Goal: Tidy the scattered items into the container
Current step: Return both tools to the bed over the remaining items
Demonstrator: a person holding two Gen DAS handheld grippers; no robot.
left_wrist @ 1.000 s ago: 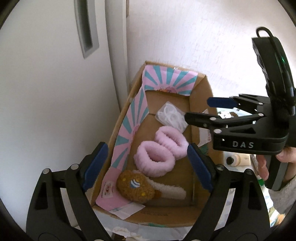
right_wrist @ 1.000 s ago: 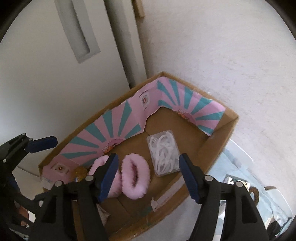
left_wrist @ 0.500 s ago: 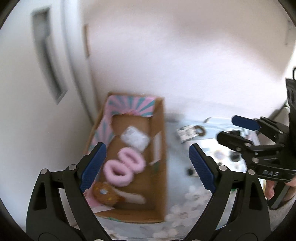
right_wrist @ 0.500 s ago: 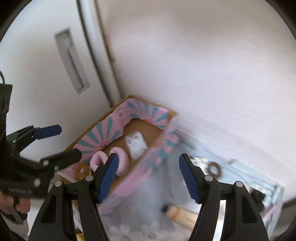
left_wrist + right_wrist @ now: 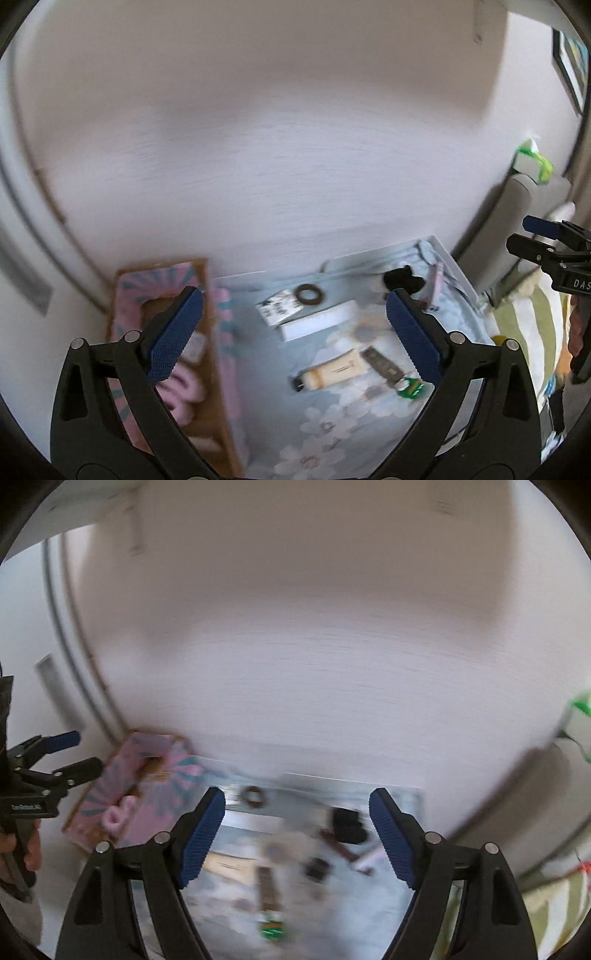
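Left edge: brown cardboard box with pink and teal striped lining (image 5: pixel 207 295) sits against the wall, already holding fluffy pink loop bands (image 5: pixel 184 386). That's the drop target; keep it in view as reference.

Left gripper (image 5: pixel 291 332): jaws opening, nothing between the blue pads. It hangs over the pale blue floral cloth (image 5: pixel 332 424), between box and clutter.

Still loose on the cloth, left to right:
1. small brown ring (image 5: pixel 305 294) beside a black and white printed card (image 5: pixel 279 312)
2. flat white rectangular box (image 5: pixel 319 320)
3. cream squeeze tube with black cap (image 5: pixel 332 371)
4. dark flat stick with green end (image 5: pixel 391 371)
5. black soft lump (image 5: pixel 402 280) near the cloth's far corner

Right gripper (image 5: pixel 297 836): jaws also opening, empty, aimed at the black lump's end of the pile. Right wrist view is blurred, so item detail there is unreliable.

Advice for the next pick, as I judge it:
- left takes the tube: nearest, grip across its body, not the cap
- right takes the black lump
- settle each hand before closing
- flat card and white box likely need an edge pinch
- ring may slip
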